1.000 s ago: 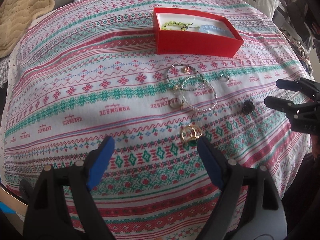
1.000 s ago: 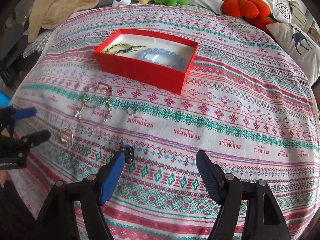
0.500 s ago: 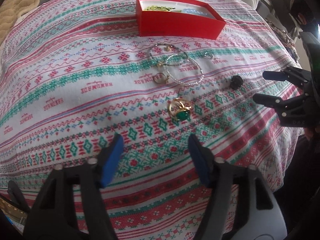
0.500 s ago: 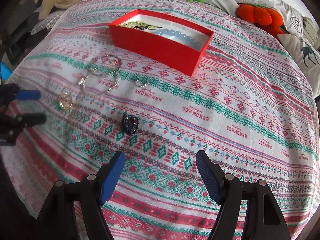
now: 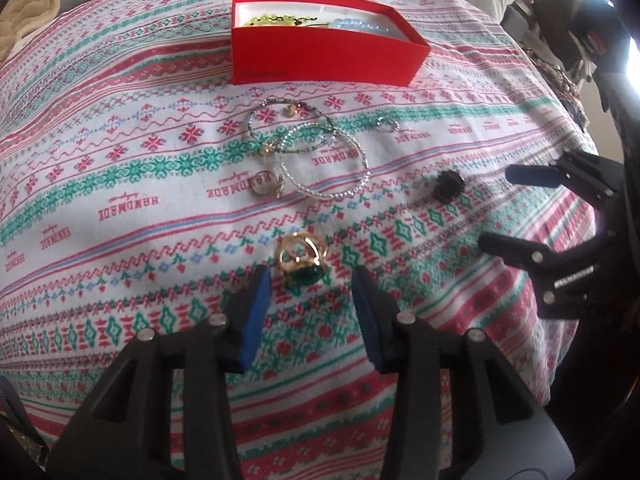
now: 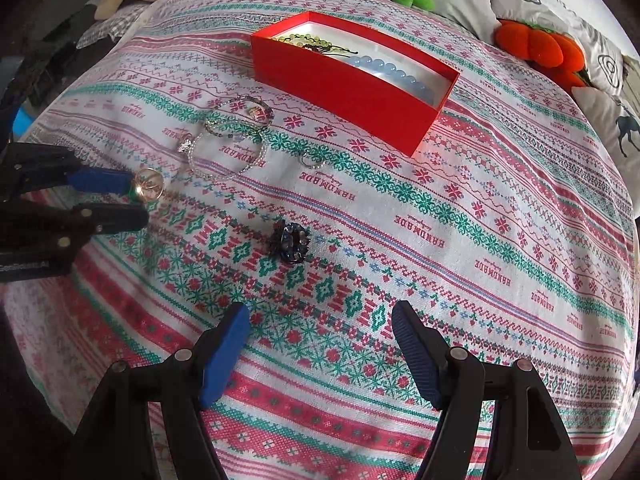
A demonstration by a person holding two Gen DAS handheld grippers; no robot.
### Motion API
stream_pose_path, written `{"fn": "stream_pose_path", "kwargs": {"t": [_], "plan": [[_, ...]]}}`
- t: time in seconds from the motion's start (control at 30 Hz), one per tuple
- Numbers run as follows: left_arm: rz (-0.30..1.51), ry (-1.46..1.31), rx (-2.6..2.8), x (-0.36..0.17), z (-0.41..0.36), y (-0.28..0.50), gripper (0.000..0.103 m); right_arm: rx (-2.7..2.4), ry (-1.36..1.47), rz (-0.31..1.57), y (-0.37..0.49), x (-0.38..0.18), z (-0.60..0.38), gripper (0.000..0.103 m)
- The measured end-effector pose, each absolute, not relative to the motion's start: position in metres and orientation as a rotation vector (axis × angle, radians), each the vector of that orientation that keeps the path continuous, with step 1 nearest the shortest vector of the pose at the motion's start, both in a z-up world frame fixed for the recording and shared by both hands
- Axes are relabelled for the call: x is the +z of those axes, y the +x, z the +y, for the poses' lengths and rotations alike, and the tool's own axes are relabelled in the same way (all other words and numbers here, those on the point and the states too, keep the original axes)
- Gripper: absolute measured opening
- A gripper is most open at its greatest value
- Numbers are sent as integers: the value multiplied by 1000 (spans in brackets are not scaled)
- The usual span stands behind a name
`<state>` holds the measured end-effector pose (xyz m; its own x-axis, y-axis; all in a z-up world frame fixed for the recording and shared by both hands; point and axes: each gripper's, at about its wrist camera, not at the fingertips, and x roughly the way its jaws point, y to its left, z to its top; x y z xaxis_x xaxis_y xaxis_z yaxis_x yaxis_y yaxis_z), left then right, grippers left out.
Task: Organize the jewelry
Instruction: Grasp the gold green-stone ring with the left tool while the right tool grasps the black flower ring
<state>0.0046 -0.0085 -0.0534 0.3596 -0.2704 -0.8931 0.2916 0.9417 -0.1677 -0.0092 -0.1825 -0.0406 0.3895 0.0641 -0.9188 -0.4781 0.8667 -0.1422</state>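
My left tongs (image 5: 310,284) sit low over the bedspread (image 5: 120,128) with their pads apart, the gold ring with the green stone (image 5: 303,261) lying just ahead of the tips and a little between them. My right tongs (image 6: 320,344) are also apart and holding nothing, with the dark beaded ring (image 6: 291,243) on the cloth ahead of them. The red box (image 5: 320,58) stands further back and already holds beaded bracelets; two thin bangles (image 5: 320,160) and small rings lie loose between it and me. The risk I see is the closing: the ring is small, rounded and tilted on soft fabric, so the pads may pinch cloth with it, or squeeze it out sideways. If I close too far back, I catch only the stone's edge and may drop it on the way to the box
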Motion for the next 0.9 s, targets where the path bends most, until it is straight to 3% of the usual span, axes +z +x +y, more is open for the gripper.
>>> {"fn": "stream_pose_path", "kwargs": {"t": [0.13,0.2,0.27,0.73,0.9], "plan": [[1141,27,-338,-53,-9,6,41,356,-418,1126,-9,-40,-183,75],[1140,47,-321,-53,-11,6,29,355,-419,1126,-8,-40,-183,75],[1141,57,-310,-54,-12,7,25,355,-416,1127,-8,-40,-183,75],[1144,47,-266,-46,2,1,25,388,-360,1111,1,-41,-174,74],[1141,49,-270,-44,3,-1,25,399,-312,1116,11,-39,-172,58]]}}
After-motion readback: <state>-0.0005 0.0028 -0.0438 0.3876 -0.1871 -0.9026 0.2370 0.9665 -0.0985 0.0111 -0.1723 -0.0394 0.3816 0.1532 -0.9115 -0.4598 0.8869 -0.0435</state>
